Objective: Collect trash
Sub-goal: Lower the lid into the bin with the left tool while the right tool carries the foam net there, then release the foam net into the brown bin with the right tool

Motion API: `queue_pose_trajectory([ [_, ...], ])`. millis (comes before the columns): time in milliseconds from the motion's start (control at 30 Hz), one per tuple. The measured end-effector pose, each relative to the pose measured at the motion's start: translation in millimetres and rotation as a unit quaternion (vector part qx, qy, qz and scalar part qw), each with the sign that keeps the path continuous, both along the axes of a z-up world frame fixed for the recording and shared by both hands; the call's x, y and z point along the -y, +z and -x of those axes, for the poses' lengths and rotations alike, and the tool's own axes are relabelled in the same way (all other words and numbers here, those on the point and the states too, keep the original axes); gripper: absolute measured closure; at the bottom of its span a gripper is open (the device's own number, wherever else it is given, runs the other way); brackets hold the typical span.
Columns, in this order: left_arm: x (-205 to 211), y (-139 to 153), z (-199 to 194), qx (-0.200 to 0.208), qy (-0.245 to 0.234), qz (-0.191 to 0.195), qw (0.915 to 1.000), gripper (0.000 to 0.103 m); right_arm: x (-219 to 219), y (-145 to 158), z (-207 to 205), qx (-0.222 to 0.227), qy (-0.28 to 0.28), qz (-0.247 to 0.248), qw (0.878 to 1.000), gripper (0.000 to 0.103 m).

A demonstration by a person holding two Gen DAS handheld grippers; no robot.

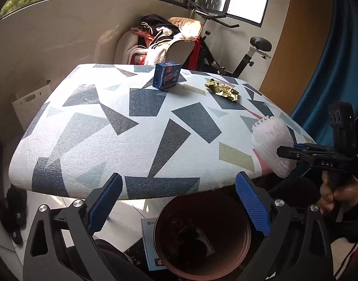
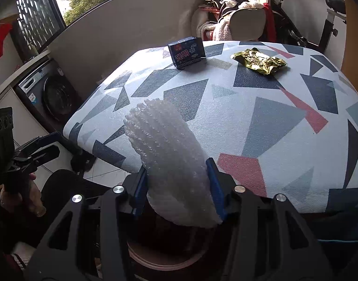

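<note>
My right gripper (image 2: 177,171) is shut on a white foam net sleeve (image 2: 171,154) and holds it over the near table edge, above a brown round bin (image 2: 155,261). In the left wrist view the sleeve (image 1: 271,146) and the right gripper (image 1: 286,152) are at the right. My left gripper (image 1: 176,194) is open and empty, just above the bin (image 1: 202,238), which stands on the floor below the table edge. A blue box (image 1: 167,75) (image 2: 188,52) and a gold crumpled wrapper (image 1: 222,90) (image 2: 259,61) lie at the table's far side.
The table (image 1: 143,126) (image 2: 225,121) has a geometric patterned cover. A chair piled with clothes (image 1: 160,42) and an exercise bike (image 1: 230,53) stand behind it. A white crate (image 1: 30,103) is on the left, a washing machine (image 2: 47,93) beyond.
</note>
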State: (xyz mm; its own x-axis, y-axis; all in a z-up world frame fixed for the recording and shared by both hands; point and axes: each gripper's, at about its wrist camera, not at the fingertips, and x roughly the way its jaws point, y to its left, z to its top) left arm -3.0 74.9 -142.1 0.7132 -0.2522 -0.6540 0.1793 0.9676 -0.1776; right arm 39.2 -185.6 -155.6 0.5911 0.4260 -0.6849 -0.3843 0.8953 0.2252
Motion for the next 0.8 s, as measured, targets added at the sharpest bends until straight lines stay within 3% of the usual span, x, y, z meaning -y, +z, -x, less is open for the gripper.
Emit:
queue_pose_trajectory([
  [500, -34.4, -17.2, 2.8, -0.016, 0.066, 0.046, 0.9966, 0.008, -42.1, -21.6, 18.8, -0.026, 0.068, 0.045, 0.996, 0.053],
  [800, -34.9, -17.0, 4.0, -0.016, 0.067, 0.046, 0.9965, 0.008, -53.7, -32.2, 20.4, -0.044, 0.086, 0.056, 0.994, 0.051],
])
